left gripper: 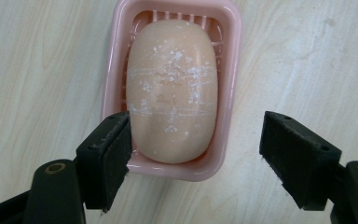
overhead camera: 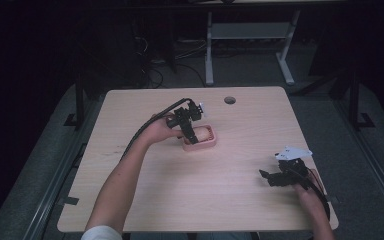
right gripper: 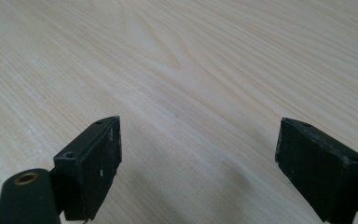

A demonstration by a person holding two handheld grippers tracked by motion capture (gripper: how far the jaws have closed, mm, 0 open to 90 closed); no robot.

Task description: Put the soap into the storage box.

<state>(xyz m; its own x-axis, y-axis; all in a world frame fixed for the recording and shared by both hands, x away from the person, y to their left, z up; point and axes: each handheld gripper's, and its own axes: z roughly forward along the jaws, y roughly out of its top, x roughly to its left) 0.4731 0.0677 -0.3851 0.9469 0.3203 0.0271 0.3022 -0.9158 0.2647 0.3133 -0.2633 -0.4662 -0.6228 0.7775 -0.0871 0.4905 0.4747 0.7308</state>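
Observation:
A pale peach bar of soap (left gripper: 171, 88) speckled with white lies in a pink soap dish (left gripper: 233, 56) on the wooden table. In the high view the dish (overhead camera: 206, 144) sits near the table's middle, and my left gripper (overhead camera: 190, 134) points down over its near end. The left gripper (left gripper: 196, 154) is open in its own view, one jaw at the soap's left lower edge, the other off to the dish's right. My right gripper (overhead camera: 267, 176) rests low near the table's front right, open (right gripper: 198, 163), with bare wood between its jaws.
The light wooden table (overhead camera: 130, 190) has a round cable hole (overhead camera: 229, 100) near its far edge. A black cable (overhead camera: 145, 127) trails from the left gripper along the forearm. Desk legs (overhead camera: 209, 50) and cables stand on the dark floor beyond the table.

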